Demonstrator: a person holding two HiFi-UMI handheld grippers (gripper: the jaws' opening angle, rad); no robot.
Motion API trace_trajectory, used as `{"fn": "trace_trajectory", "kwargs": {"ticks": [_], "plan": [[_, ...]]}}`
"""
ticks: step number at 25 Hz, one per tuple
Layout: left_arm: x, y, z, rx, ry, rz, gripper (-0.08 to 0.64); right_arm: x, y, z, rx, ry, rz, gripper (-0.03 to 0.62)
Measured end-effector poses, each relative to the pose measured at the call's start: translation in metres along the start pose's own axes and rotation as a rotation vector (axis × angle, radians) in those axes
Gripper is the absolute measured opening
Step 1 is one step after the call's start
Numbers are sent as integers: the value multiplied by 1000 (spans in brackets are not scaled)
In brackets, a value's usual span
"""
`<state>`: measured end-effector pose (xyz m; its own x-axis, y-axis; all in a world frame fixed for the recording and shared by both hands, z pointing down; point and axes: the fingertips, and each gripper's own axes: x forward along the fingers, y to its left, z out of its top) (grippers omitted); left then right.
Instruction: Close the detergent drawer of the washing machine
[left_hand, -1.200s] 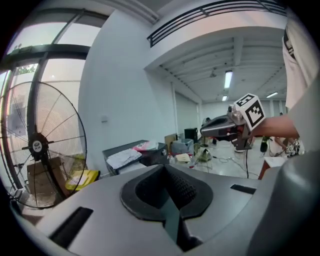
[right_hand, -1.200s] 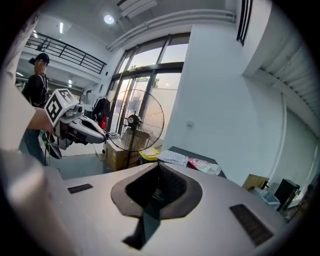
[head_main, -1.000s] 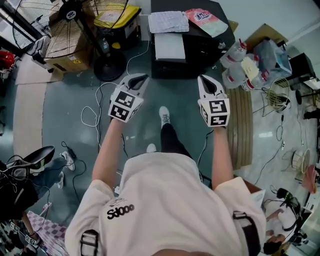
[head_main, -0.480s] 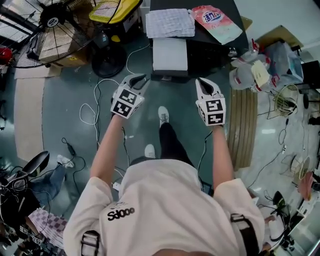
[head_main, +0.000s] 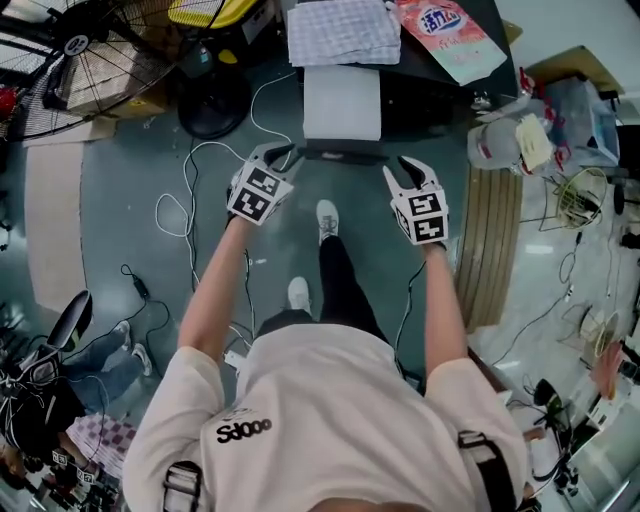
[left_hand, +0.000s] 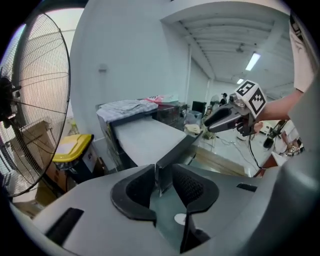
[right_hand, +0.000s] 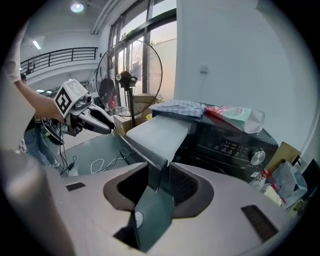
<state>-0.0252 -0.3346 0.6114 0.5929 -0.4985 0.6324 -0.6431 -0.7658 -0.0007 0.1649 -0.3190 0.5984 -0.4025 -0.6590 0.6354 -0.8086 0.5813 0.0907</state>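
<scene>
Arms extended forward; left hand-held gripper (head_main: 278, 153), right hand-held gripper (head_main: 399, 167): jaws opening, gripping nothing.

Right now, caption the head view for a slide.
Left tongs and right tongs, opening, straddle the front corners of the black washing machine's open grey detergent drawer.

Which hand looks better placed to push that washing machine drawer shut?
Left, narrowly. The left gripper sits at the front corner of the detergent drawer; the right gripper hangs slightly back and outside. Both have jaws opening, with the drawer's front edge in line between them, not gripped.
</scene>
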Motion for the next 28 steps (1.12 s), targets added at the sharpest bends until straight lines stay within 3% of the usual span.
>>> {"fn": "trace_trajectory", "kwargs": {"ticks": [8, 18, 28], "plan": [[21, 7, -19, -52, 28, -36, 127, 36, 2, -14, 61, 14, 20, 130], [29, 5, -17, -88, -11, -70, 91, 38, 5, -13, 22, 4, 37, 108], [31, 22, 1, -133, -65, -12, 91, 42, -8, 10, 43, -52, 7, 97]]}}
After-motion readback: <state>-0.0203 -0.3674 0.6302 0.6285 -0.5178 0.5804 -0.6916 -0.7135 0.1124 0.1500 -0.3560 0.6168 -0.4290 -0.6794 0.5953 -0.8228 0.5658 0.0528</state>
